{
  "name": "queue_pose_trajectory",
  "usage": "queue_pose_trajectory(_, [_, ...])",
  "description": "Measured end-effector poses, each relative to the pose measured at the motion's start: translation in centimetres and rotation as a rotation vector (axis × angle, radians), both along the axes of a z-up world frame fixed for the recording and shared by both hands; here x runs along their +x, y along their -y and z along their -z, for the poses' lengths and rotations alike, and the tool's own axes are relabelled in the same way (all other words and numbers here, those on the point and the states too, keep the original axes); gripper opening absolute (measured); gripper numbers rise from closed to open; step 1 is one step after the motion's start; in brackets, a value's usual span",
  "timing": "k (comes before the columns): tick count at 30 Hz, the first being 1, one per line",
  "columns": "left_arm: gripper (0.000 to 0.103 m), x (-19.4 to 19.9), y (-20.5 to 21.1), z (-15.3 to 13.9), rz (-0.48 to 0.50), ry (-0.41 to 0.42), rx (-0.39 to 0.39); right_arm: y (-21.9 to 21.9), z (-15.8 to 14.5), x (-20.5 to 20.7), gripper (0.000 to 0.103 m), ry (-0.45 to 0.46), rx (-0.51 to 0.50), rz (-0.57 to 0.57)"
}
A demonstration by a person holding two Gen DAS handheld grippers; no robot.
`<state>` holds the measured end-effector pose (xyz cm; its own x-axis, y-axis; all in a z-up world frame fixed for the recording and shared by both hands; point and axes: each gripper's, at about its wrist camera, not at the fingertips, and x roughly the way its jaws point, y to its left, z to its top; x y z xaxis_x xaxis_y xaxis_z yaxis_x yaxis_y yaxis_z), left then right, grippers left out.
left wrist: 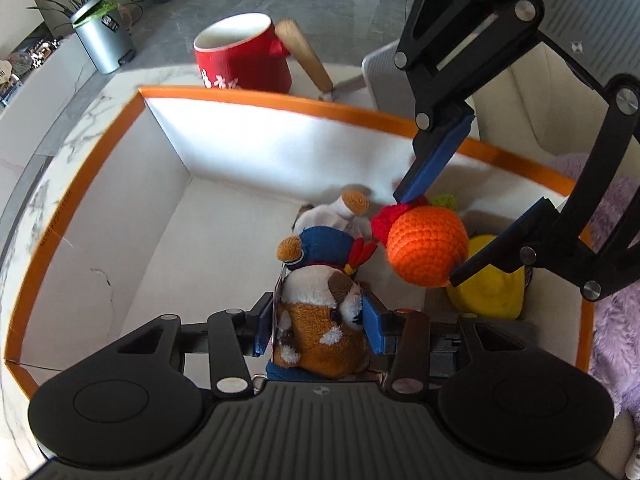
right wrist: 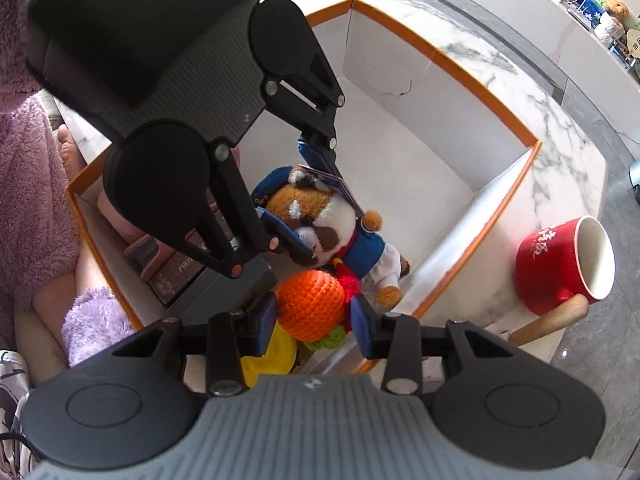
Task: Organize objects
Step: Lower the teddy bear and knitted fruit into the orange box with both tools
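A brown and white plush toy (left wrist: pixel 320 320) in a blue sailor suit hangs head-up inside a white box with an orange rim (left wrist: pixel 280 104). My left gripper (left wrist: pixel 318 320) is shut on its head, and its feet are down near the box floor. Beside it is an orange crocheted ball (left wrist: pixel 426 248) with red and green trim, and my right gripper (left wrist: pixel 430 238) is shut on it. In the right wrist view the ball (right wrist: pixel 310 304) sits between the blue pads of my right gripper (right wrist: pixel 314 316), and the plush toy (right wrist: pixel 320 216) is behind it in my left gripper (right wrist: pixel 320 220).
A yellow object (left wrist: pixel 492 292) lies in the box under the ball, and dark flat boxes (right wrist: pixel 180 272) are stacked at one end. A red mug (left wrist: pixel 244 60) with a wooden handle stands on the marble table (left wrist: pixel 48 184) outside the box. A person's purple fleece sleeve (right wrist: pixel 32 200) is close by.
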<state>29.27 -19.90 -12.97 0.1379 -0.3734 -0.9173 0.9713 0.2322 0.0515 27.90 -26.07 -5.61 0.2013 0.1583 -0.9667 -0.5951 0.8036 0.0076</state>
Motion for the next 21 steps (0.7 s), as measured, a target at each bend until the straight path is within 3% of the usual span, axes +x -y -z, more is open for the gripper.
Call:
queue_pose_trajectory(13, [0.059,1.0,-1.1,-1.0,-0.006,-0.101,-0.052,-0.6,2.4,1.4,0.043,-0.070,-0.026,-0.034])
queue_pose_trajectory(21, [0.051,1.7,-1.3,-0.8,-0.046,-0.131,-0.058,-1.0,2.9,1.3,0.047,-0.060,-0.036,-0.055])
